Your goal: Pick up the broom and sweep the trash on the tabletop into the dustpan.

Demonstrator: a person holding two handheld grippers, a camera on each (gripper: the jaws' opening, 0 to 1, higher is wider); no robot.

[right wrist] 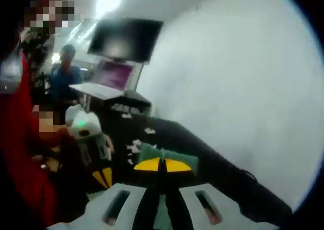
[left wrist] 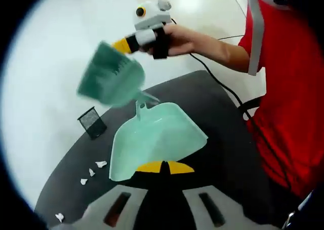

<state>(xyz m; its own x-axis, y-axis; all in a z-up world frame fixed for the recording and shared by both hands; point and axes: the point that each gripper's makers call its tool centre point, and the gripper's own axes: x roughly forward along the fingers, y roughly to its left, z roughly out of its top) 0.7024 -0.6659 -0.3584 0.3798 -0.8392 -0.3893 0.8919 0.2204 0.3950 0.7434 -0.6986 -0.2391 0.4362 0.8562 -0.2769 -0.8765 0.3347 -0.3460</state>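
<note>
Broom [left wrist: 111,75] above dustpan [left wrist: 157,139]; mesh holder [left wrist: 92,122], paper scraps [left wrist: 93,171] beside.

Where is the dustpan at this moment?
In the left gripper view, the dustpan lies on the dark table, held by the left gripper, with paper scraps beside it.

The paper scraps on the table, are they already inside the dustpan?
No: the paper scraps lie on the dark table beside the empty dustpan.

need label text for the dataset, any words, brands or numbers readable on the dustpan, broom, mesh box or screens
None can be read.
Dustpan, broom, mesh box: no print visible.
Dark monitor and laptop screen: too blurred to read.
</note>
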